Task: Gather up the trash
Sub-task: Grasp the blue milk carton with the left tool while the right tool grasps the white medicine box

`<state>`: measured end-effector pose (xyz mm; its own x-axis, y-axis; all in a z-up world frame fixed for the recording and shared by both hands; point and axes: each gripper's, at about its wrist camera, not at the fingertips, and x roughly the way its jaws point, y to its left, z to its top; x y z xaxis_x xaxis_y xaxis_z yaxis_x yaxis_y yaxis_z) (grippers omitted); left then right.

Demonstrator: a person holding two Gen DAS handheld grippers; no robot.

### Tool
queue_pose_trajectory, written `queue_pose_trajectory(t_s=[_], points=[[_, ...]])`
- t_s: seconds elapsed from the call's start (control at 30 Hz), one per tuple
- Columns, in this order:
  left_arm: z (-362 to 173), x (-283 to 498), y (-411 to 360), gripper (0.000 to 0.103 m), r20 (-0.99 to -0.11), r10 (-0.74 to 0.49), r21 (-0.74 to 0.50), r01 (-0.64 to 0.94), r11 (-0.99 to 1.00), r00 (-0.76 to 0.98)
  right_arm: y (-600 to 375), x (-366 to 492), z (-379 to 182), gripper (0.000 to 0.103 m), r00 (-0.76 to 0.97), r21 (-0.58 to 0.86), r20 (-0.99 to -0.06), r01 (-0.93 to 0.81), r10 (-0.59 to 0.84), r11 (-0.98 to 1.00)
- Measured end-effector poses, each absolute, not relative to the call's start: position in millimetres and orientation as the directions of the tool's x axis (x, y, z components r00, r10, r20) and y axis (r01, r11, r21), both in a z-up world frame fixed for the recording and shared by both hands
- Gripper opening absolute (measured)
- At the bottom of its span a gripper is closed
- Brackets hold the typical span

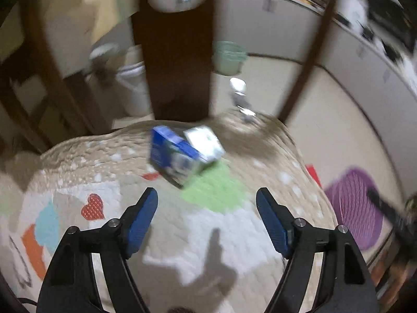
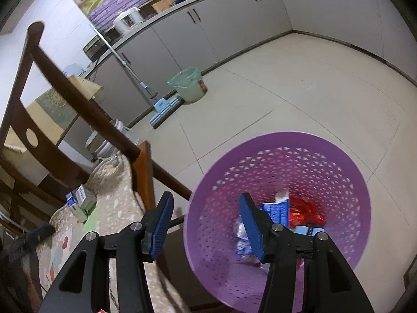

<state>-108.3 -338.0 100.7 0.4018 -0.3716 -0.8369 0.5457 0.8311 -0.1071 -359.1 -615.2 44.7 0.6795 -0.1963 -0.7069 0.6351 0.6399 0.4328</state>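
A blue and white carton (image 1: 182,154) lies on its side on the patterned cushion (image 1: 112,172) of a wooden chair. My left gripper (image 1: 207,200) is open and empty, just short of the carton. The carton also shows in the right wrist view (image 2: 80,202) at the left. My right gripper (image 2: 206,206) is open and empty over the rim of a purple perforated basket (image 2: 312,161). The basket holds a blue wrapper (image 2: 277,210), red wrappers (image 2: 305,211) and other trash. The basket shows in the left wrist view (image 1: 351,208) at the right.
The chair's dark wooden back (image 1: 177,60) rises behind the carton, with its top rail (image 2: 78,96) in the right wrist view. A green-lined bin (image 2: 189,84) and a mop (image 2: 161,109) stand on the tiled floor by grey cabinets (image 2: 234,15).
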Motion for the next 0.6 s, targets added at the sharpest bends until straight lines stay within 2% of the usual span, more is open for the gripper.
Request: queue_pose_trajectory(t_s=[0.1,0.27,0.4,0.47,0.5,0.53,0.6], points=[[87.0,-69.1,-332.6,0.077,-0.850,-0.399,-0.198,0.494,0.847,0.343,-605.6,-348.2,46.9,0.056,0.679,0.407,-0.705,0.623,-0.203,0.668],[53.0,-29.7,-342.7,0.077,-0.883,-0.376,-0.220,0.459,0.861,0.282,-598.2,-336.2,46.5,0.056,0.678,0.391,-0.710,0.603,-0.189,0.695],[25.6,-13.7,-347.2,0.077,-0.898,-0.398,-0.295,0.416,0.860,0.186,-592.9,-329.8,46.7,0.056,0.681,0.379,-0.709,0.587,-0.184,0.715],[25.5,-16.9,-344.6,0.060,-0.882,-0.438,-0.341,0.405,0.848,0.175,-590.6,-326.5,47.4,0.056,0.682,0.374,-0.709,0.580,-0.181,0.723],[30.4,-20.2,-342.1,0.045,-0.876,-0.447,-0.350,0.400,0.847,0.181,-588.3,-324.3,47.1,0.056,0.680,0.367,-0.711,0.579,-0.182,0.728],[35.3,-24.0,-340.9,0.037,-0.880,-0.435,-0.333,0.404,0.852,0.193,-586.3,-322.3,46.7,0.056,0.677,0.359,-0.713,0.577,-0.183,0.734],[47.6,-35.6,-336.8,0.030,-0.877,-0.428,-0.304,0.438,0.846,0.218,-582.7,-318.6,46.3,0.056,0.674,0.353,-0.718,0.569,-0.175,0.743]])
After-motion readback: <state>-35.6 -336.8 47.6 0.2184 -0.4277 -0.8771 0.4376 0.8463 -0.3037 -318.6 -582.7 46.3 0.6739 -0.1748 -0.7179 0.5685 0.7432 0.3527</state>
